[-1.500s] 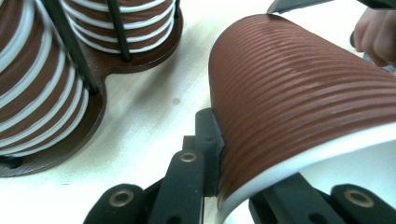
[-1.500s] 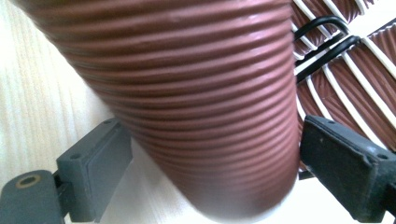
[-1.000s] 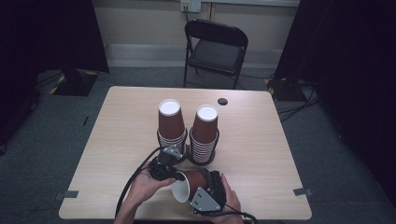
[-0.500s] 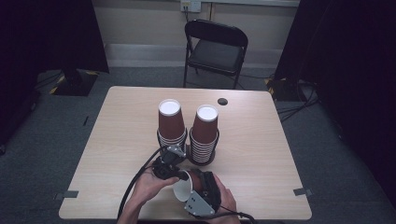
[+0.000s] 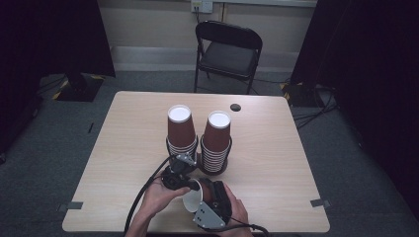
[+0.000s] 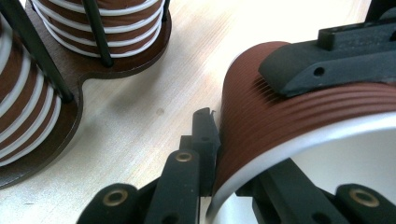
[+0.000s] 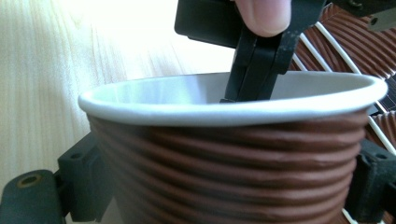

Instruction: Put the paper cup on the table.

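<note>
A ribbed brown paper cup (image 5: 193, 200) with a white inside lies on its side near the table's front edge. My right gripper (image 5: 206, 193) is shut around its body, one jaw on each side (image 7: 229, 186). My left gripper (image 5: 189, 186) is shut on the cup's rim (image 6: 224, 154). One of its jaws is outside the wall and the other is inside. In the right gripper view the left gripper (image 7: 254, 70) reaches down onto the far rim of the cup (image 7: 233, 140), with a fingertip above it.
Two tall stacks of brown cups (image 5: 180, 133) (image 5: 217, 140) stand in a dark wooden holder (image 6: 116, 65) with black rods, just beyond the grippers. A small dark disc (image 5: 235, 107) lies at the table's back. A black folding chair (image 5: 227, 49) stands behind the table.
Cup and both grippers have shifted slightly right and toward the front edge. The left gripper has drawn closer onto the cup's rim.
</note>
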Demonstrator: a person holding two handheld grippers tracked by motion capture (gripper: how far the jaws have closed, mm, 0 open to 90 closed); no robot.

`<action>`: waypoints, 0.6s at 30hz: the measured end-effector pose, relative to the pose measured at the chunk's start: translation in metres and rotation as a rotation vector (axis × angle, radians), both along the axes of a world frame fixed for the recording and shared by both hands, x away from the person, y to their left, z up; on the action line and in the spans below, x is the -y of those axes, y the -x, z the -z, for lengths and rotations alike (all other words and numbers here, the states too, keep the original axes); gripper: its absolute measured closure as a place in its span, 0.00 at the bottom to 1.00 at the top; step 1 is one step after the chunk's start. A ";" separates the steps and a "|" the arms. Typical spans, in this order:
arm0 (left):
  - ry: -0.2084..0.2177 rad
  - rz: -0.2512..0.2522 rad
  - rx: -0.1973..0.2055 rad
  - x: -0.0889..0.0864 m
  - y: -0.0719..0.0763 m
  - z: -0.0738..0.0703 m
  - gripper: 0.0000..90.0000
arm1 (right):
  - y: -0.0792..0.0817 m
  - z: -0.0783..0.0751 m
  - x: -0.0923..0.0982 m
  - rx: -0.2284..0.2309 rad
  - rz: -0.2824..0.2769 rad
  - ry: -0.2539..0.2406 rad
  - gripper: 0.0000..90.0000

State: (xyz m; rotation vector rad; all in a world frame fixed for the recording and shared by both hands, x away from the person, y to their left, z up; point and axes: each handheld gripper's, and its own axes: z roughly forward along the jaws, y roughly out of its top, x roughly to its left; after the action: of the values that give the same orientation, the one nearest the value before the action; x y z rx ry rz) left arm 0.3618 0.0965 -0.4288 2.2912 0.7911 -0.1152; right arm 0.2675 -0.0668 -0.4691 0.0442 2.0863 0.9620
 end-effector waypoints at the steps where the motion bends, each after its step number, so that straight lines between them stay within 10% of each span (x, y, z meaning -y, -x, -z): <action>1: 0.010 -0.011 0.001 -0.001 0.001 0.000 0.93 | 0.000 0.000 0.000 -0.001 -0.002 -0.003 0.11; 18: 0.151 -0.067 0.108 -0.012 0.010 0.001 0.83 | -0.006 -0.006 0.012 -0.096 0.021 -0.120 0.13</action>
State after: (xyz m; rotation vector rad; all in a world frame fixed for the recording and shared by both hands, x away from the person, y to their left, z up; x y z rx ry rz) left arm 0.3520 0.1084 -0.4300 2.1081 0.7760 -0.0193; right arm 0.2733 -0.0785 -0.4631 0.1770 2.1090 1.0906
